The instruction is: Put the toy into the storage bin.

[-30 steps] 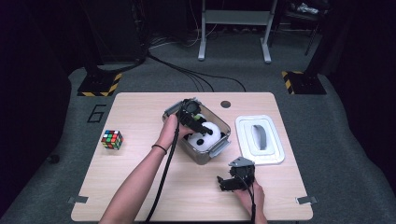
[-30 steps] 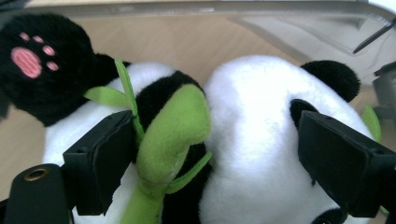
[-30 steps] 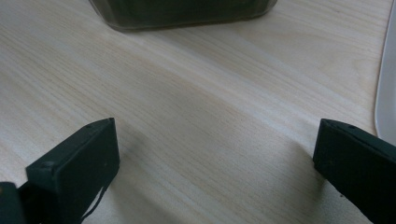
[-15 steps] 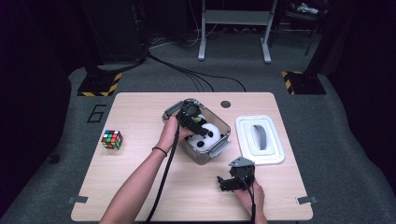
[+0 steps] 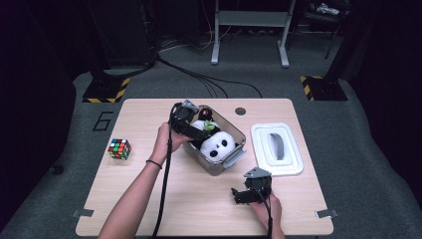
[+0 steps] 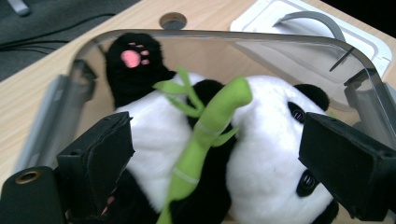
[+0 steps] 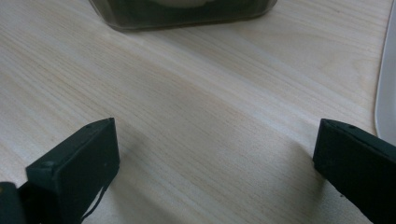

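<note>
A black-and-white panda plush [image 5: 219,144] lies inside a clear plastic container [image 5: 234,160] at the table's middle. In the left gripper view the panda [image 6: 275,168] holds a green bamboo stalk [image 6: 210,126] across its chest. My left gripper [image 5: 196,128] hovers at the container's left rim. It stands open [image 6: 217,140], its jaws wide on either side of the panda without touching it. Near the front edge my right gripper [image 5: 241,194] is open [image 7: 215,154] over bare wood with nothing between its jaws.
A white lid [image 5: 276,148] with a grey handle lies right of the container; its edge [image 7: 387,74] shows beside my right gripper. A Rubik's cube [image 5: 119,148] sits at the table's left. A cable hole [image 5: 241,111] is behind the container.
My left gripper has drawn back to the left, from over the panda toward the container's rim. The right gripper has stayed put.
</note>
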